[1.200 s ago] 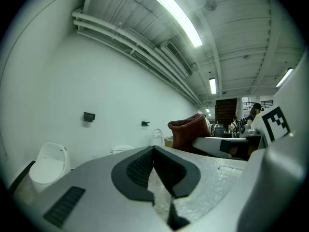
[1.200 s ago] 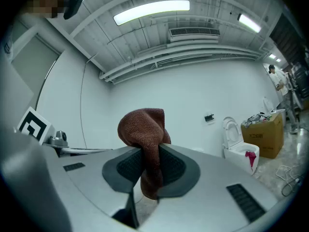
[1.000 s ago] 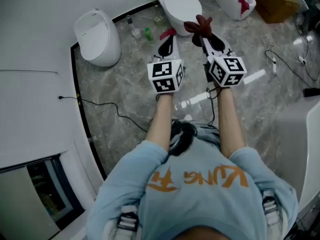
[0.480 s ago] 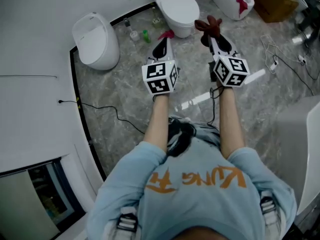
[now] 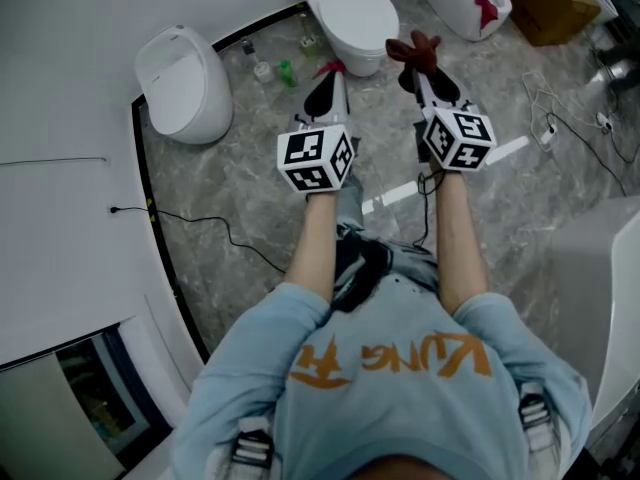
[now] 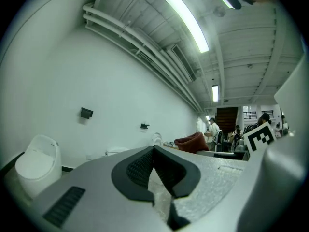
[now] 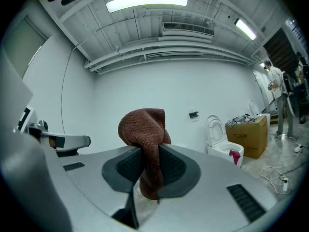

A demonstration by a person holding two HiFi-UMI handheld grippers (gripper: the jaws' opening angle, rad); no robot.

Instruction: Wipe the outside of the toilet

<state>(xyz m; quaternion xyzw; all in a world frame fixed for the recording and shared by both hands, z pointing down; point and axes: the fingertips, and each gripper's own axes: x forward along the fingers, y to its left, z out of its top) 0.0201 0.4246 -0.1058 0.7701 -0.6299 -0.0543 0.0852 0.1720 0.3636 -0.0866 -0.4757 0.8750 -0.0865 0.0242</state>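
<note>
Grips a brown terry cloth (image 7: 144, 129) in the right tool (image 7: 147, 154), jaws clamped on its middle, with a bunched lobe standing above them and a short tail hanging below. Shows the left tool (image 6: 154, 150) pressed together, with nothing between its jaws. Holds both tools side by side at arm's length above a grey marbled floor (image 5: 250, 188), marker cubes (image 5: 315, 158) nearest the body. Faces the white toilet (image 5: 350, 13), lid closed, just ahead of both tool tips: ahead and a little right of the left tool, ahead and a little left of the right one. Brings the cloth close to that toilet's right flank, seemingly apart from it, though cannot confirm this from the steep head view. Passes a second toilet (image 5: 183, 78), rounded and closed, well off to the left of the left tool. Catches a third toilet (image 7: 219, 139) with its lid raised and a red rag (image 7: 235, 154) in the bowl, ahead and right of the right tool, with a cardboard box (image 7: 250, 134) just beside it. Leaves small bottles (image 5: 285, 71) standing on the floor just left of the left tool's tip, and a thin black cable (image 5: 215, 226) trailing behind and left of it.
</note>
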